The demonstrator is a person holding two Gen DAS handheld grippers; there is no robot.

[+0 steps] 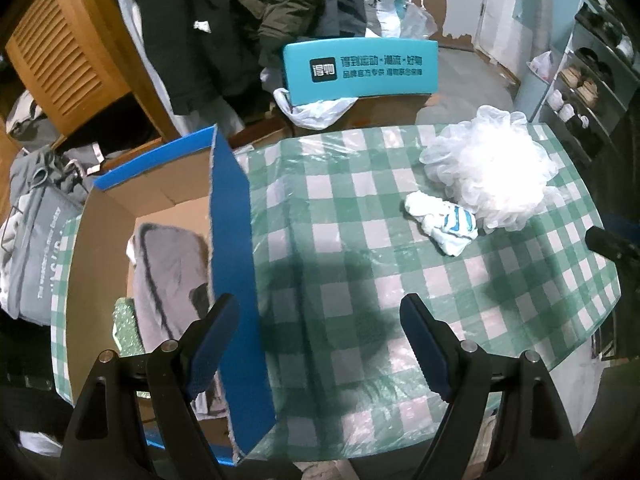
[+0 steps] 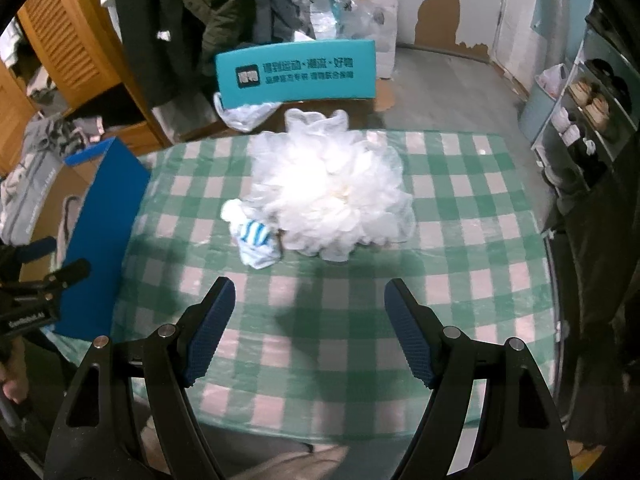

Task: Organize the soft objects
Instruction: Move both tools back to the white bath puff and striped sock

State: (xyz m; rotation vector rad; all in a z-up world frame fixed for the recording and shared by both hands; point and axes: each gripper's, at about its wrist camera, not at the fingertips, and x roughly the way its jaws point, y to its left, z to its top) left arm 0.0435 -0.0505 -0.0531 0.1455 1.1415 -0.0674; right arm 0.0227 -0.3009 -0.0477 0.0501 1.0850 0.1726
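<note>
A white mesh bath puff (image 1: 492,172) (image 2: 332,196) lies on the green checked tablecloth (image 1: 360,240) (image 2: 460,240). A small white cloth with blue stripes (image 1: 444,224) (image 2: 256,240) lies against its near left side. A blue cardboard box (image 1: 232,240) (image 2: 100,240) stands open at the table's left edge, with a grey garment (image 1: 168,272) and a green sponge (image 1: 128,328) inside. My left gripper (image 1: 320,344) is open and empty over the box's right wall. My right gripper (image 2: 310,320) is open and empty, short of the striped cloth.
A teal box with printed text (image 1: 360,70) (image 2: 296,74) stands behind the table, with a plastic bag (image 1: 316,110) below it. Dark coats (image 1: 240,20) hang at the back. A wooden louvred cabinet (image 1: 60,60) is at left, a shoe rack (image 2: 588,108) at right.
</note>
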